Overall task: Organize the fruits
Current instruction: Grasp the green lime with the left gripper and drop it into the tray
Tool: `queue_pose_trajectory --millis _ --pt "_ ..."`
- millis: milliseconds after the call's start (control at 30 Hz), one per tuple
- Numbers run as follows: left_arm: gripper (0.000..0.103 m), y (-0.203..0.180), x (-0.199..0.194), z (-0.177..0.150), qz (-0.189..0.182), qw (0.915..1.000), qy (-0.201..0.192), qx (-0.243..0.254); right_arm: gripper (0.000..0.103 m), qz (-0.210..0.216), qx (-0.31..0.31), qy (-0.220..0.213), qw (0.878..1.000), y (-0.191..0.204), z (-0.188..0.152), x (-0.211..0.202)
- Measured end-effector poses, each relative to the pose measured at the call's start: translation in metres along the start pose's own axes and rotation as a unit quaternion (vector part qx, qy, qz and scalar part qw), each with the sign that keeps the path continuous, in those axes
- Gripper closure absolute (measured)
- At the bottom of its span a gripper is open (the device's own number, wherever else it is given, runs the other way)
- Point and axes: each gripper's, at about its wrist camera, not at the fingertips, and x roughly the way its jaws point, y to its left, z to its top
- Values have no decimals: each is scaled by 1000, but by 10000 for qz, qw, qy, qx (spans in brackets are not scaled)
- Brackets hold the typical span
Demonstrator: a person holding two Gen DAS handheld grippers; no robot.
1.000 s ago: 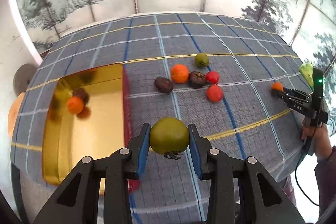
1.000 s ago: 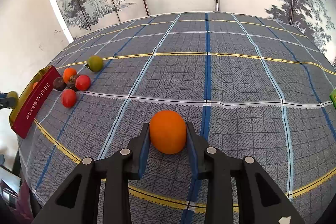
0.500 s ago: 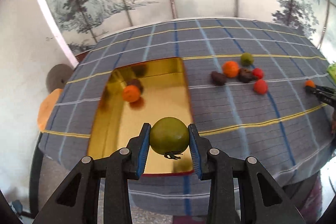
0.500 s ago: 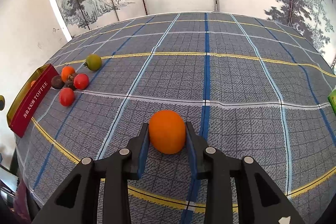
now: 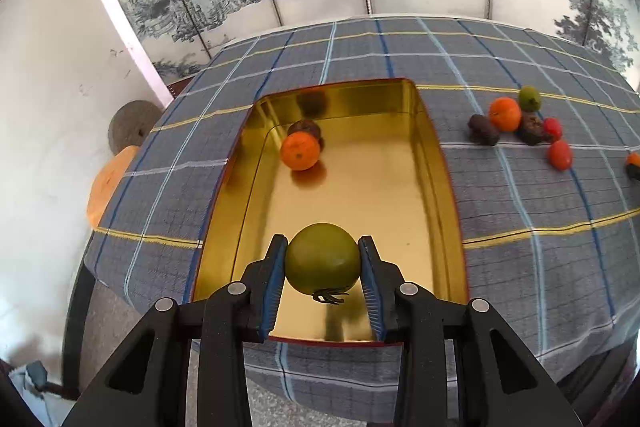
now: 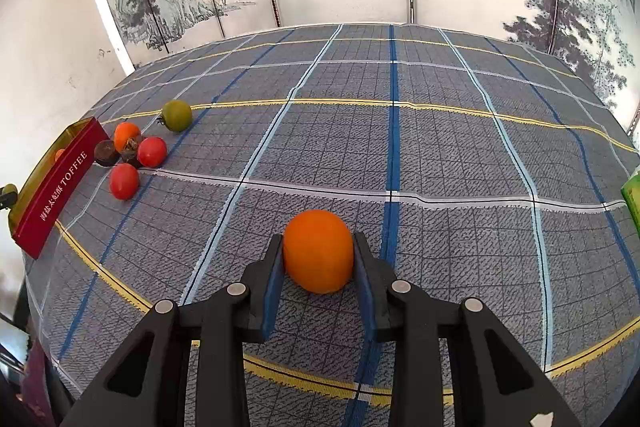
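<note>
We're holding the green tomato (image 5: 322, 259) pinched in the left tongs (image 5: 322, 281) over the gold tin (image 5: 436, 155), so lower before releasing, while the right tongs (image 6: 318, 279) are gripping the orange fruit (image 6: 318, 251).

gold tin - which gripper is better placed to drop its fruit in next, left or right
Left. The left gripper holds the green tomato right over the gold tin. The right gripper holds its orange fruit over the tablecloth, with the tin far off to its left.
</note>
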Motion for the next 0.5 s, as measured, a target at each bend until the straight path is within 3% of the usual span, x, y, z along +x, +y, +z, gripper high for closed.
queue_pose_trajectory --millis 500 --pt "66 15 30 -3 285 9995 134 -65 73 -28 -24 5 10000 1 0 0"
